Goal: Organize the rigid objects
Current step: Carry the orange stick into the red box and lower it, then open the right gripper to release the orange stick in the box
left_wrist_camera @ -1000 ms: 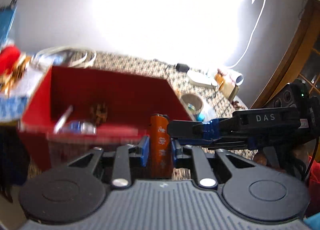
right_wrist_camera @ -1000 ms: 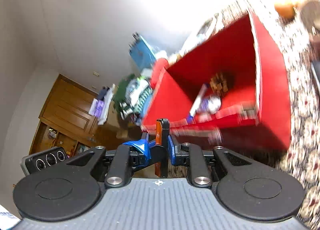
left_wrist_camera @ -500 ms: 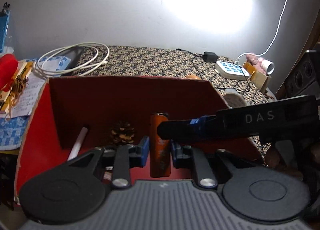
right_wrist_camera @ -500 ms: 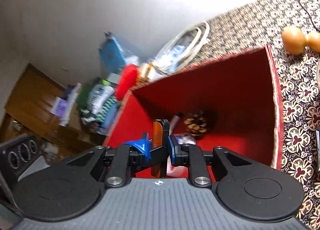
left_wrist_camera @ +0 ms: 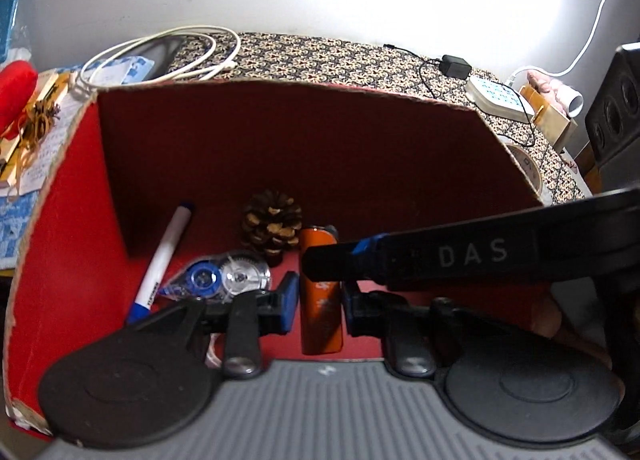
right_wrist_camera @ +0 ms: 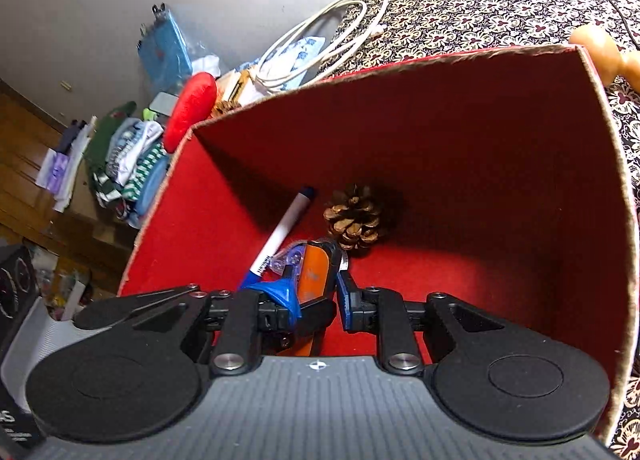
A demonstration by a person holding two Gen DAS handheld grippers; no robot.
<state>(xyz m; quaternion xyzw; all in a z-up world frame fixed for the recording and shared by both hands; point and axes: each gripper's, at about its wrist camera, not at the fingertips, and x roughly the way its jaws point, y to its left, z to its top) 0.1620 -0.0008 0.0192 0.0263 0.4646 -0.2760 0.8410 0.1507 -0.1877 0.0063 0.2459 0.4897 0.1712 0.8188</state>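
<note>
Both grippers reach down into a red cardboard box [left_wrist_camera: 280, 132], which also shows in the right wrist view [right_wrist_camera: 440, 132]. An orange lighter [left_wrist_camera: 321, 296] stands between the jaws of my left gripper [left_wrist_camera: 319, 296]; a gap shows on its left side. My right gripper [right_wrist_camera: 316, 292] crosses it from the right, and the lighter [right_wrist_camera: 314, 272] sits between its spread jaws too. On the box floor lie a pine cone [left_wrist_camera: 272, 222], a white marker with blue ends [left_wrist_camera: 162, 260] and a clear blue correction-tape dispenser [left_wrist_camera: 218, 278].
The box stands on a patterned tablecloth [left_wrist_camera: 320, 60]. A coiled white cable [left_wrist_camera: 160, 52] lies behind it, a white power strip [left_wrist_camera: 500, 98] and tape roll [left_wrist_camera: 528, 166] to the right. A red cushion [right_wrist_camera: 190, 112] and a clothes pile [right_wrist_camera: 128, 164] sit at the left.
Both grippers have lowered the orange lighter down into the red box, close to the floor. The jaws of both have spread a little around it.
</note>
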